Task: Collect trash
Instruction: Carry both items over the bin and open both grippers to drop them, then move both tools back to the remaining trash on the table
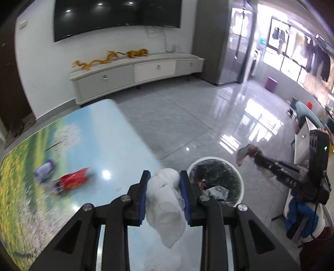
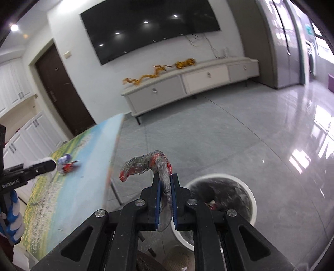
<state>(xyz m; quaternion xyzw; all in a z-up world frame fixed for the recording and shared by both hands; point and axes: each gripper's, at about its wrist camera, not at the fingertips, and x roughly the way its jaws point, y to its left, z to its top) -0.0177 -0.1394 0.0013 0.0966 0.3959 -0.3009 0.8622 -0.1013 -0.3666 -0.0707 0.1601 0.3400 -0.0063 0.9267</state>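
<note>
White tissue (image 1: 165,200) pinched in left gripper (image 1: 165,177), at bin (image 1: 240,177) rim | right gripper (image 2: 165,181) clamps clear wrapper (image 2: 146,162) beside bin | some trash already binned | red packet (image 1: 71,181), purple scrap (image 1: 44,170) left on table (image 1: 100,129)

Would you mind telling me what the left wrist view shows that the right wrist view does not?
Only the left wrist view shows the white crumpled tissue full on, clamped in the left tool, and the bright windows at the far right. Only the right wrist view shows the dark door and white cabinets. Both show the right tool shut on a clear wrapper, the white bin on the floor, the red wrapper and purple wrapper left on the table, and the television.
</note>
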